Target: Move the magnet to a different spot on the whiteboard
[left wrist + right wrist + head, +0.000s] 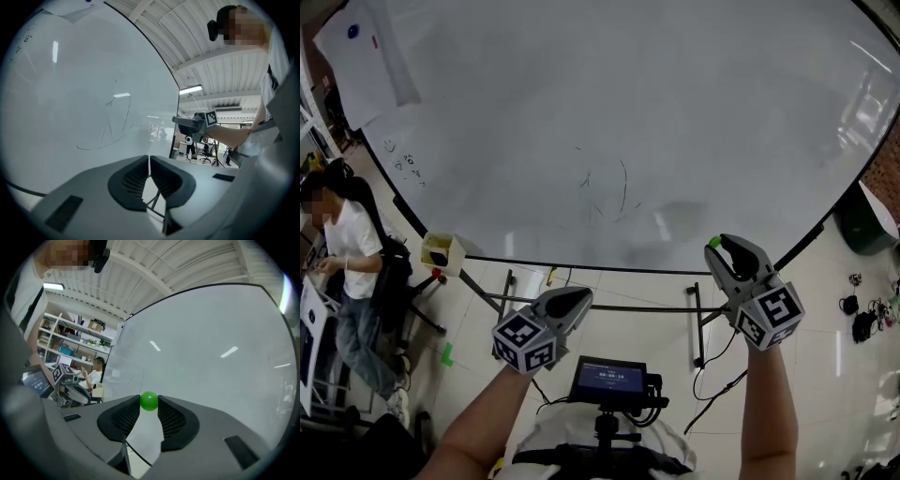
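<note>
Chest screen [609,379]: one, below the whiteboard [675,112].
Left gripper [149,161]: clenched, empty, below the whiteboard.
Right gripper [149,405]: pinching the green magnet [149,400] at its tips, near the whiteboard's lower edge.
Handling: likely light, hard, smooth; round, so it could squirt out; grip its sides.
Count: two grippers, one green magnet.

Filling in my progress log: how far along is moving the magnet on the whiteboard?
Done: the small round green magnet is pinched between the right gripper's jaws. In hand: it is held near the large white whiteboard's lower edge; whether it touches the board I cannot tell. Left: set it at a different spot and release. The left gripper is shut on nothing.
</note>
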`<state>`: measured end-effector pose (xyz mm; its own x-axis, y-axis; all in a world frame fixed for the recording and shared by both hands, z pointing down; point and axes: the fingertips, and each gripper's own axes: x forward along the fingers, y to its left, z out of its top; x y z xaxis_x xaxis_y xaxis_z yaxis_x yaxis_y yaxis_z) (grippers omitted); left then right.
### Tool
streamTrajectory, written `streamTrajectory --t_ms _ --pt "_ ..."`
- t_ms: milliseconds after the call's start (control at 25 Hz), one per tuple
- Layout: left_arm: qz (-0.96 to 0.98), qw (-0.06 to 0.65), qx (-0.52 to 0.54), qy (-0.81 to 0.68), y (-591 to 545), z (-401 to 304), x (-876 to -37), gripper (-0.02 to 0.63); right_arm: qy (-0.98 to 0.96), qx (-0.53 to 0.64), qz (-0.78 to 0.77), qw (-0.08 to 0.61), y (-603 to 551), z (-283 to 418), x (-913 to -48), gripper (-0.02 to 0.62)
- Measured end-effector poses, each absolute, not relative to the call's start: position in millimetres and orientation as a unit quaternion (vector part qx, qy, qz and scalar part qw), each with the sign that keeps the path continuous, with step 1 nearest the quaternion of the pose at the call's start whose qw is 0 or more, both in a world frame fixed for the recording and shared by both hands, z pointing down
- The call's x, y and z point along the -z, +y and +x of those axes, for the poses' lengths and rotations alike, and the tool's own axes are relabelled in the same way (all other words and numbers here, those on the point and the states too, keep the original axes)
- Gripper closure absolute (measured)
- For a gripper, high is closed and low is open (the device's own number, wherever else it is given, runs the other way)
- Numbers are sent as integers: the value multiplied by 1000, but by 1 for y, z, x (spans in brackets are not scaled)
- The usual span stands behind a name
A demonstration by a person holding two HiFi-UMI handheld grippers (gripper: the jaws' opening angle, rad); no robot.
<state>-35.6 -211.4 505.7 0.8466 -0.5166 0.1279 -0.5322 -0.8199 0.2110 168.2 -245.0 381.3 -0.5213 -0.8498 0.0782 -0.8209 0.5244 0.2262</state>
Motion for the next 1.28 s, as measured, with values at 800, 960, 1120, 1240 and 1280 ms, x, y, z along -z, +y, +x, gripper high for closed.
streamTrajectory --t_ms 800,960,1120,1240,1280 --pt "949 137 -31 -282 -196 -28 -511 583 -896 -66 438 -43 -194 148 -458 448" --pt "947 141 -35 -286 -192 -32 -514 584 -903 -70 421 -50 -182 139 -468 448" --pt "945 146 -36 -292 -190 -37 -517 584 -903 -89 416 -65 -176 136 -477 448" --pt "945 147 -37 -290 -186 -37 -516 584 -902 -106 412 -77 -172 131 -483 448" --pt "945 147 -37 -289 -185 -37 -516 584 -902 -111 410 -79 -171 129 -485 448"
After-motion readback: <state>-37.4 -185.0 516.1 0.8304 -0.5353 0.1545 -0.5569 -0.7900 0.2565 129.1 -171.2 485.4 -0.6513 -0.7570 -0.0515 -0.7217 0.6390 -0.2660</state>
